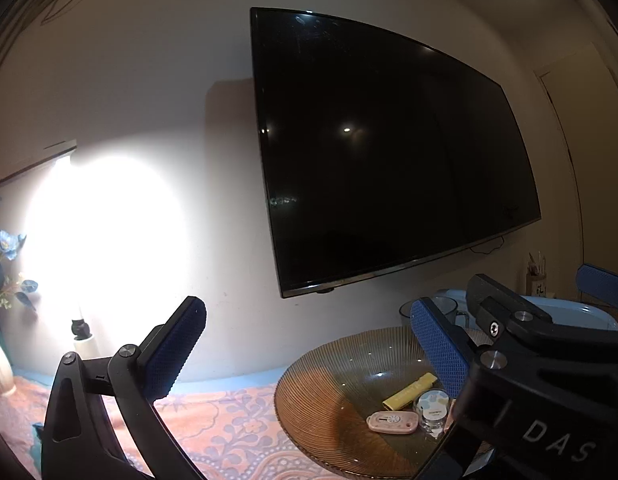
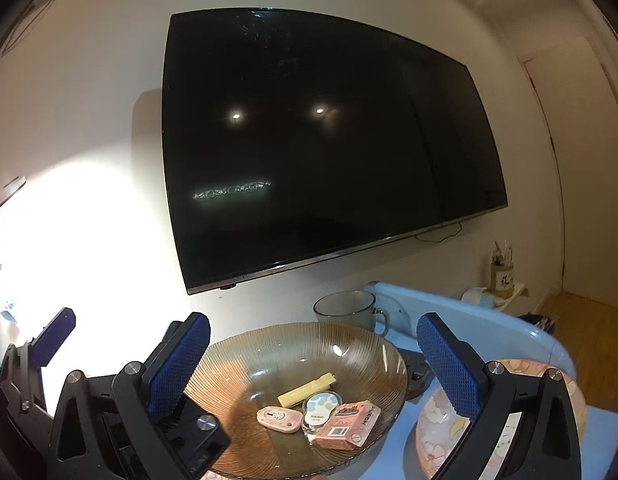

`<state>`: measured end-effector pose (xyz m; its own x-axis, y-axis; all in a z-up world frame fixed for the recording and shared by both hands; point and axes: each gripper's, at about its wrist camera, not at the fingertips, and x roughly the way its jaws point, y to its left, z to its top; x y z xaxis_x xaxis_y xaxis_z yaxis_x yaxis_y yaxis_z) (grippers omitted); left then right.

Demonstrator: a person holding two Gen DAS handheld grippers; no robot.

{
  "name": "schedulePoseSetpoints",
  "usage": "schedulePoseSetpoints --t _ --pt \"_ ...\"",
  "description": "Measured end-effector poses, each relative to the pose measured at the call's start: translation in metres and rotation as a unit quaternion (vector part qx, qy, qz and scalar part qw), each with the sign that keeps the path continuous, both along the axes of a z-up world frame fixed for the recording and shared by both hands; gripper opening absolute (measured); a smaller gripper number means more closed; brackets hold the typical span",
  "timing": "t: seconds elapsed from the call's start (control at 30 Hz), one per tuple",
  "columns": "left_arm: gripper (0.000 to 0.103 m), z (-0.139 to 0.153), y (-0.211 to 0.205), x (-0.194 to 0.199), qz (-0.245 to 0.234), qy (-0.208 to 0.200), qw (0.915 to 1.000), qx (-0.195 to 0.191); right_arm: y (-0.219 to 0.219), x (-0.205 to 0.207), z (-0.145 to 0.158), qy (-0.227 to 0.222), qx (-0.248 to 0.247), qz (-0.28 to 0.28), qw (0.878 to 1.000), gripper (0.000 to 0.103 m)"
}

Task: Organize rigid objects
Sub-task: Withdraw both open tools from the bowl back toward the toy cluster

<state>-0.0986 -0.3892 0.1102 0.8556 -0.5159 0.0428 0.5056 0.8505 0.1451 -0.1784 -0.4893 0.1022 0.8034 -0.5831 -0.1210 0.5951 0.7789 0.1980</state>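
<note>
An amber ribbed glass bowl (image 2: pixel 237 360) stands on the table. In it lie a yellow bar (image 2: pixel 307 390), a pink oval case (image 2: pixel 279 418), a small round jar (image 2: pixel 319 410) with a flowered lid, and a pink box (image 2: pixel 347 424). My right gripper (image 2: pixel 313 364) hangs open and empty just above the bowl's near side. My left gripper (image 1: pixel 309 344) is also open and empty, to the left of the bowl (image 1: pixel 329 400). In the left wrist view the yellow bar (image 1: pixel 409 392), pink case (image 1: pixel 391 422) and jar (image 1: pixel 431 410) show; the box is hidden.
A glass mug (image 2: pixel 345 308) and a light blue tray (image 2: pixel 469 320) stand behind the bowl, and a floral bowl (image 2: pixel 437 432) to its right. A large dark TV (image 2: pixel 317 140) hangs on the wall. A vase of blue flowers (image 1: pixel 1 280) stands far left on the patterned cloth (image 1: pixel 229 432).
</note>
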Motion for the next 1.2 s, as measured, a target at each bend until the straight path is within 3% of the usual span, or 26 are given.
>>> schedulePoseSetpoints --t 0.2,0.47,0.63,0.97,1.2 --pt "0.102 0.01 0.043 0.004 0.038 0.022 0.9988 -0.022 0.015 -0.005 0.014 -0.007 0.017 0.016 1.0 0.103" --pt "0.102 0.014 0.101 0.015 0.065 0.102 0.9921 -0.031 0.072 0.006 0.017 -0.003 -0.002 0.062 0.998 0.103" --pt "0.102 0.013 0.132 0.015 0.104 0.096 0.9899 -0.008 0.108 0.028 0.016 0.015 0.002 0.112 0.994 0.103" --pt "0.102 0.005 0.195 0.023 0.174 0.08 0.9804 0.046 0.152 0.078 0.008 0.038 0.061 0.193 0.979 0.103" --pt "0.102 -0.003 0.24 0.046 0.195 0.112 0.9742 0.024 0.184 0.103 -0.004 0.065 0.06 0.215 0.973 0.103"
